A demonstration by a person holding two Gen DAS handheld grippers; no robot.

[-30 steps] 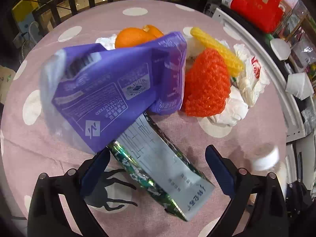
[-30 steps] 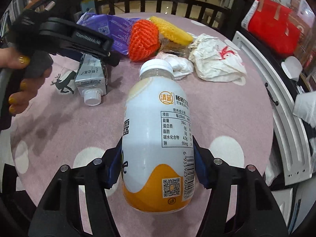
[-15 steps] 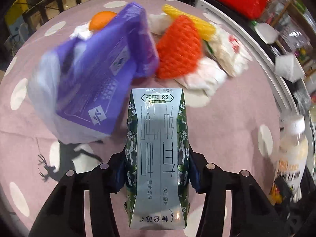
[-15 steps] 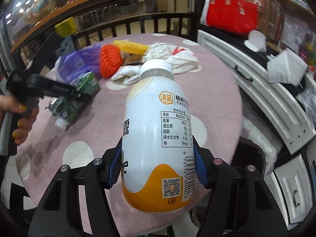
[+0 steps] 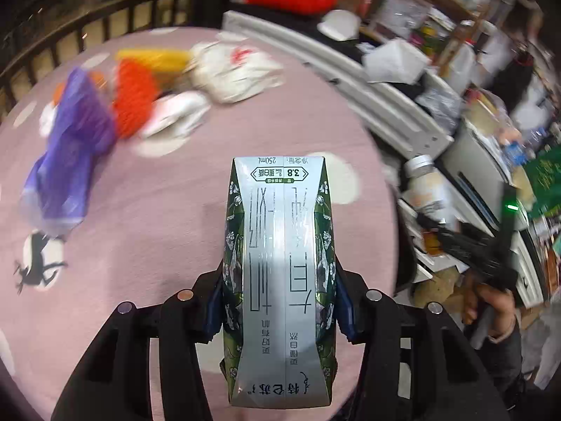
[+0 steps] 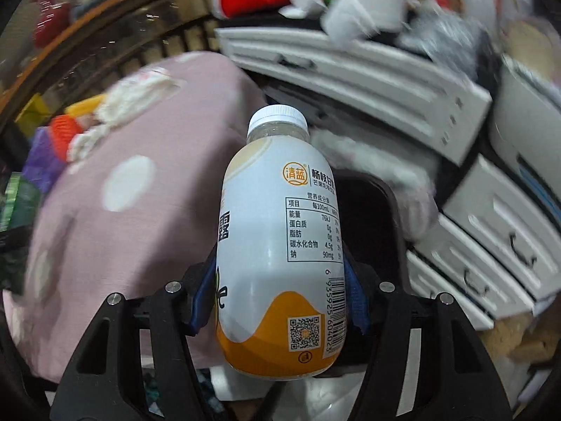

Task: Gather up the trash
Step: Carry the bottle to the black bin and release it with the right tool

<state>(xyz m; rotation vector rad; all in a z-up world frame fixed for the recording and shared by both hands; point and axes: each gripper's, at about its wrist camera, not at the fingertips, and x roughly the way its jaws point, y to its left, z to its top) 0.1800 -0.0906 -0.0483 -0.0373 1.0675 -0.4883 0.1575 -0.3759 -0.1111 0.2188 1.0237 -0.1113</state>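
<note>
Both loads now lifted past the table [image 5: 147,210] edge: left tongs [image 5: 278,301] clamped on "250mL" carton [image 5: 278,263]; right tongs [image 6: 278,291] clamped mid-body on "清蓝" bottle [image 6: 280,245].

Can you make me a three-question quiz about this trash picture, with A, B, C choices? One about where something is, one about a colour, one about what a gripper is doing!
1. Where is the orange net?
A. On the pink table, next to the purple bag
B. In the right gripper
C. On the white drawers

2. What colour is the bottle's cap?
A. Red
B. White
C. Green

3. What is the left gripper doing?
A. Hanging open and empty
B. Squeezing the milk carton
C. Holding a cup

Answers:
1. A, it lies on the table touching the purple bag.
2. B, the cap atop the bottle is white.
3. B, its jaws press both sides of the milk carton.
</note>
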